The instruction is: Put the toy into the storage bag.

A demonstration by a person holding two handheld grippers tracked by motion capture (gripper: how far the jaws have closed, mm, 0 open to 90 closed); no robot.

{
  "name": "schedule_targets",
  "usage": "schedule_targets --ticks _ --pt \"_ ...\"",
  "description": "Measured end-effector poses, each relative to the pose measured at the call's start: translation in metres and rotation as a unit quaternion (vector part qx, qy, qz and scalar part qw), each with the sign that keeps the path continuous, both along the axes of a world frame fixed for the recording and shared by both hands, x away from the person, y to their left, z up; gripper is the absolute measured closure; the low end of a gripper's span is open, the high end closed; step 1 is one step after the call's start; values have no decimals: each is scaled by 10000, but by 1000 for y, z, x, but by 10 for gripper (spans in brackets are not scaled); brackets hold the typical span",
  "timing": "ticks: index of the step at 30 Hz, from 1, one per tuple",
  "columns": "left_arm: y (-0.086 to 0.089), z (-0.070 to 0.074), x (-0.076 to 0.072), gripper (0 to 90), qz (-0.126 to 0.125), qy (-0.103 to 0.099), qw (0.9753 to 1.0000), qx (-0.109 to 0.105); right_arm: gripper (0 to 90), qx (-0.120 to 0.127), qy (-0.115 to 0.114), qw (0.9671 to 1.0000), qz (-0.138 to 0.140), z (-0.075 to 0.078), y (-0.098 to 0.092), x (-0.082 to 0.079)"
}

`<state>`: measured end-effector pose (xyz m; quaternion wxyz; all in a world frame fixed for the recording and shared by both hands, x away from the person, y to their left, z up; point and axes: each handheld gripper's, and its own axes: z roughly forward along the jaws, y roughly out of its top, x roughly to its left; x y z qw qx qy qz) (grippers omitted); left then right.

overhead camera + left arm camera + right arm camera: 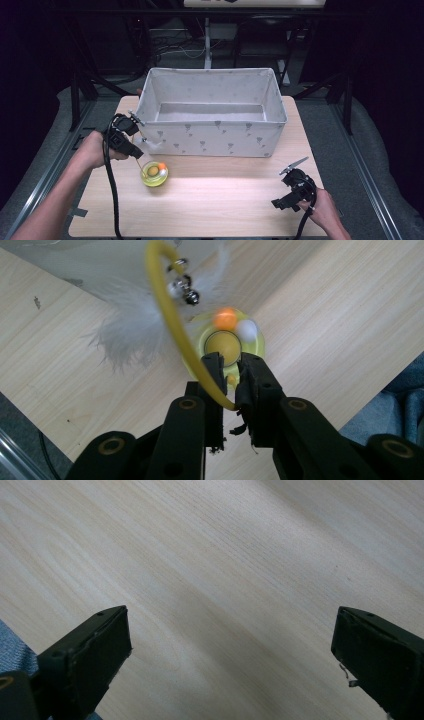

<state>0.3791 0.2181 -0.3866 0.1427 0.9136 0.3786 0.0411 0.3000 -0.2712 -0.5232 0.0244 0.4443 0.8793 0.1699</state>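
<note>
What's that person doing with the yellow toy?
A person holds a hand-held gripper in each hand at a wooden table. The left hand-held gripper is pinching the yellow wire of a cat toy, a round yellow base with an orange ball, white feathers and little bells. The toy sits in front of a big fabric box. The right hand-held gripper hangs open above bare table.

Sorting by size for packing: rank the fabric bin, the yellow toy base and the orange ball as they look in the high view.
1. Fabric bin, largest by far.
2. Yellow toy base.
3. Orange ball, smallest; it sits on the base.
</note>
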Motion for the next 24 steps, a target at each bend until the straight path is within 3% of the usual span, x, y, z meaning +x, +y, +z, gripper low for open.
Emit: schedule_targets --ticks 6,18,24 --pt "3 2 -1 872 19 -109 9999 114 22 36 -15 10000 -42 -1 0 0" --pt "6 6 -3 879 -54 -188 9995 266 22 4 12 10000 -31 -1 0 0" --pt "13 13 -3 881 -44 -209 9986 477 22 67 20 10000 -18 0 -1 0"
